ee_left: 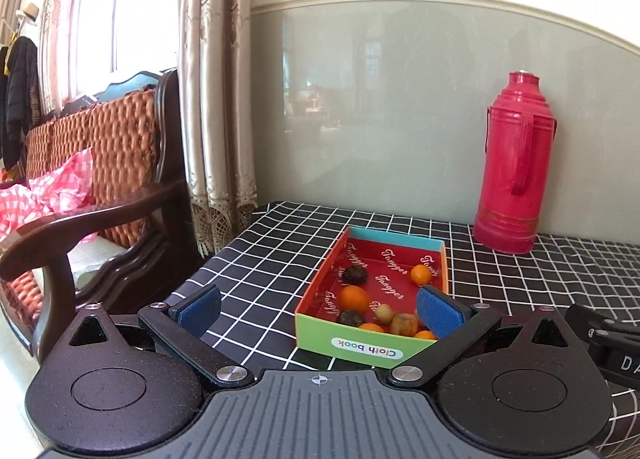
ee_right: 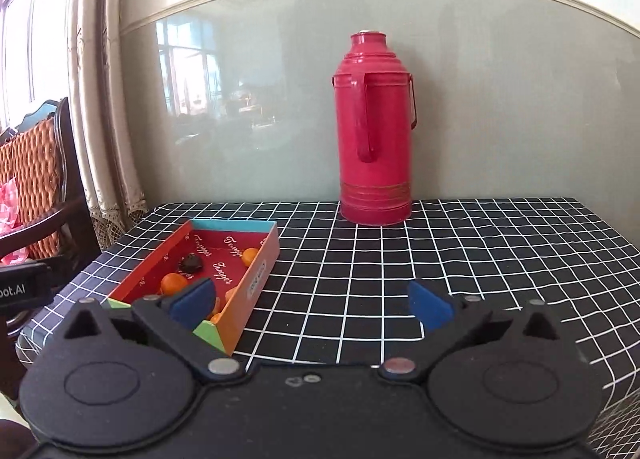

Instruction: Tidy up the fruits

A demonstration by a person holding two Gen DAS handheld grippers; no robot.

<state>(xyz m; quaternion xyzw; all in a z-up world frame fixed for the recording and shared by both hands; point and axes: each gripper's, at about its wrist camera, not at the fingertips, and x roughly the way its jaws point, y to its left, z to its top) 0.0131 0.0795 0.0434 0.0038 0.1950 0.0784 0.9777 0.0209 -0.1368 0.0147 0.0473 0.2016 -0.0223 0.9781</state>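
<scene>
Behind the right tool's (ee_right: pixel 312 305) pad, box (ee_right: pixel 262 267) fruits are hidden.

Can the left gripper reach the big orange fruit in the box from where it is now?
Probably yes. The left gripper is open, and the box has no lid. The orange lies near the low front wall with free space above it, so coming down from above looks possible.

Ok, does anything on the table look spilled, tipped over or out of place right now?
Nothing stands out. The fruits all lie inside the cardboard box, none on the checked tablecloth. The red thermos stands upright against the wall. The box sits at an angle to the table edge, nothing more.
</scene>
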